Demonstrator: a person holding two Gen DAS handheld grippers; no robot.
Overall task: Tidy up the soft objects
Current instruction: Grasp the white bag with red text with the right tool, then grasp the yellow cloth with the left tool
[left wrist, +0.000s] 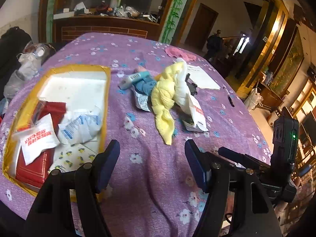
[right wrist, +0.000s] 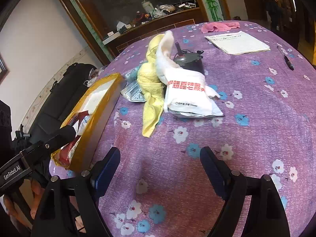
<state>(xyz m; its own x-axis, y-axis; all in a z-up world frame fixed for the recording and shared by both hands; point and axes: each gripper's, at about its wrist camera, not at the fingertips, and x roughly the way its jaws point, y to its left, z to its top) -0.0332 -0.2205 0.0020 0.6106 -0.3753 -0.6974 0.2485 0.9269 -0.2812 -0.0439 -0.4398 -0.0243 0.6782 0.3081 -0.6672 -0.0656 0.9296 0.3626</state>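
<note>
A: The purple flowered tablecloth is seen from both wrists. The left gripper is held over bare cloth, jaws spread wide, nothing between them.

B: Same for the right gripper: jaws apart, only cloth under them. The yellow towel is taken as the landmark; it lies crumpled in the middle of the table, beyond both grippers.

A: A white cloth is draped against the towel's right side, touching it. A white packet with red lettering is pressed against the towel just right of it.

B: Left of the towel, a blue tube and a printed sachet are tucked partly under it. Further left, a yellow-rimmed box is seen, with packets and a red carton inside.

A: Well behind the towel a pink cloth is spotted, with a paper sheet lying near it.
</note>
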